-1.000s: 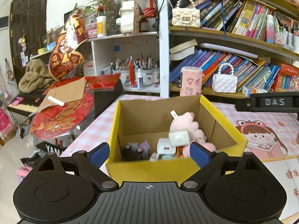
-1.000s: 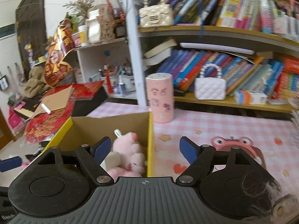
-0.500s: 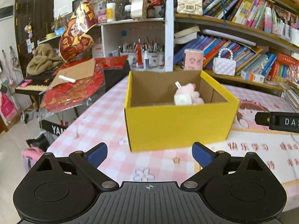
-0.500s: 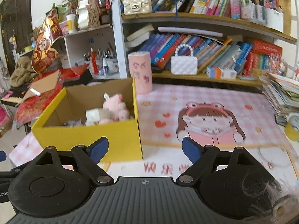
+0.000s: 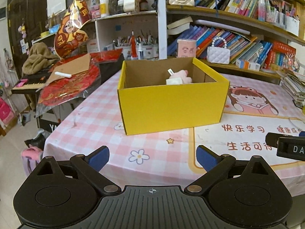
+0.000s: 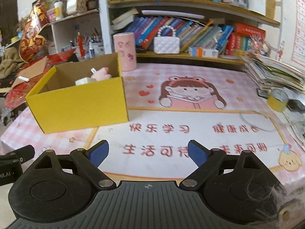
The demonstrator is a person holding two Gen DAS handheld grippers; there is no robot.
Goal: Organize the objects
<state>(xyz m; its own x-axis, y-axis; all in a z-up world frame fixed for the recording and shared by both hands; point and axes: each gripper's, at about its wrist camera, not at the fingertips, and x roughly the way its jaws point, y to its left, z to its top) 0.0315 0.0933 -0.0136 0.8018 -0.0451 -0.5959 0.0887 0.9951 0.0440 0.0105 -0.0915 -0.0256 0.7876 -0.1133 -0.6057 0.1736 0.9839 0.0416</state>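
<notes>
Bookshelves (image 6: 190,28) crowd the back wall, above a pink checked surface (image 5: 106,126) with a cartoon mat. On it stands the yellow box (image 5: 171,103), its long axis running across the view, with a pink plush (image 5: 183,75) and a white block (image 5: 174,81) inside. Box lies straight ahead of the left tongs (image 5: 152,156), ahead and left of the right tongs (image 6: 147,152); the left looks nearer. Both tongs are released, empty; the right's jaws have just been opening, nothing between them.

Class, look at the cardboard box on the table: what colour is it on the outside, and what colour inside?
The box is yellow outside, plain brown inside; the left wrist view shows it best.
</notes>
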